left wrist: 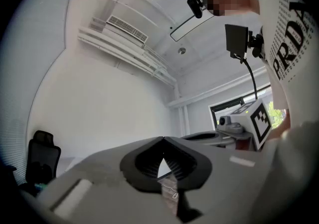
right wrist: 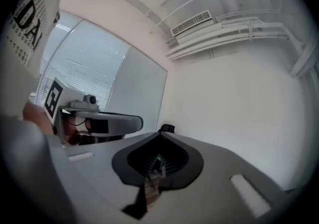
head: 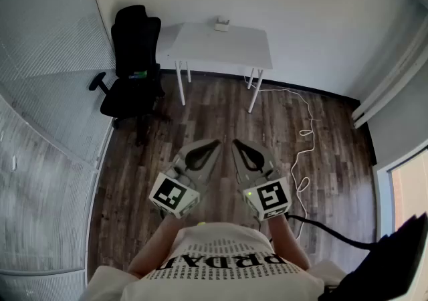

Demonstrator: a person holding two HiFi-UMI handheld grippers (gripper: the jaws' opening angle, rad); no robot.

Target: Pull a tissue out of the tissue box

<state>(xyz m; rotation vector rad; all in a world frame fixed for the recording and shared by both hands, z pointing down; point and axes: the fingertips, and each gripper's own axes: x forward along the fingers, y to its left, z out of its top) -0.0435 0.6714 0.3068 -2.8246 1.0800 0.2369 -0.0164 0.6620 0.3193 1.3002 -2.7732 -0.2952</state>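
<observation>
Left gripper (head: 215, 143), right gripper (head: 235, 143): fingers together, empty; floor (head: 221, 109) open ahead, table (head: 221, 44) beyond.

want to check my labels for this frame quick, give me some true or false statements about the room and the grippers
1. The left gripper and the right gripper are both shut with nothing between them. True.
2. The office chair stands right of the table in the head view. False: it stands left of the table.
3. A white cable lies on the wood floor. True.
4. The right gripper holds a tissue. False: it is shut on nothing, well short of the table.
5. A small white box sits at the far edge of the table. True.
</observation>
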